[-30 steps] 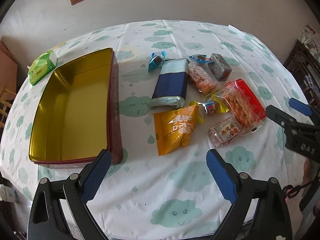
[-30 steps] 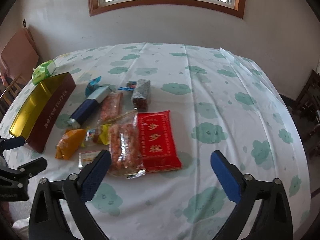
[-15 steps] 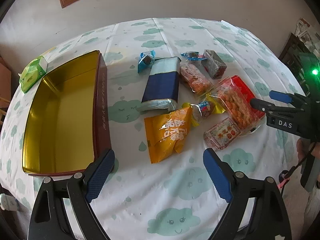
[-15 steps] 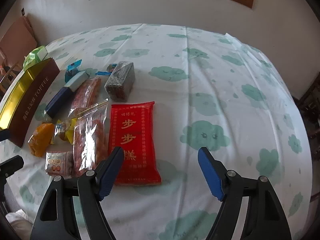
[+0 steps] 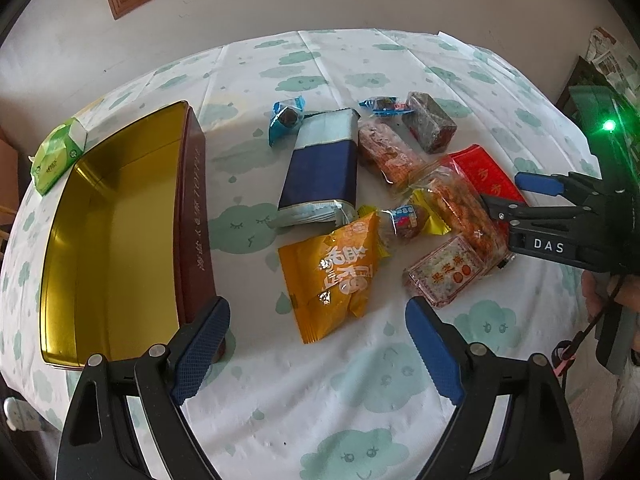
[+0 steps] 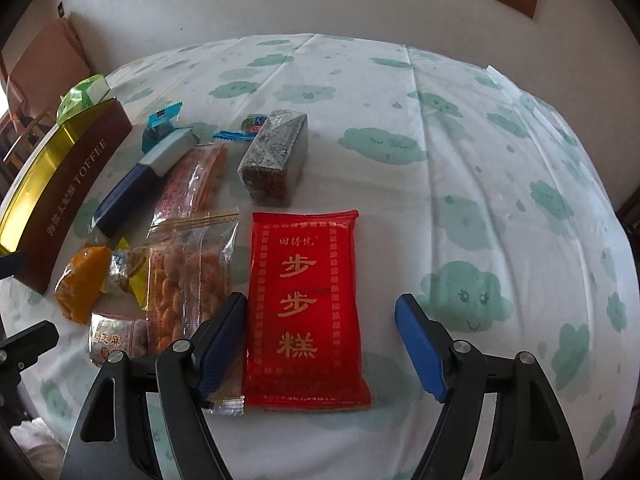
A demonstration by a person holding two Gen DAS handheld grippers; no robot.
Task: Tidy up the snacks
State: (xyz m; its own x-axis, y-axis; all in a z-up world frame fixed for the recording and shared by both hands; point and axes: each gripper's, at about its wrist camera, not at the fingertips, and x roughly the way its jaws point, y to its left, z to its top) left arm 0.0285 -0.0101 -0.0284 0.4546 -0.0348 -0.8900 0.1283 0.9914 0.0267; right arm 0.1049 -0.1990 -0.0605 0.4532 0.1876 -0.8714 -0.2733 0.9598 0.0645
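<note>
Cloud-print tablecloth (image 6: 460,160) under a window, strewn with snacks.
Red packet (image 6: 305,308) lying flat between unclenched right gripper (image 6: 320,344) pads, untouched; left gripper (image 5: 318,350) spread wide over bare cloth beside gold tin (image 5: 116,232).

Red packet (image 5: 486,178) half hidden behind right gripper (image 5: 510,199) and clear bag (image 5: 460,208) in left view. Green pack (image 6: 82,96) partly behind tin (image 6: 60,184), far left. Small-candy labels too tiny to read.
</note>
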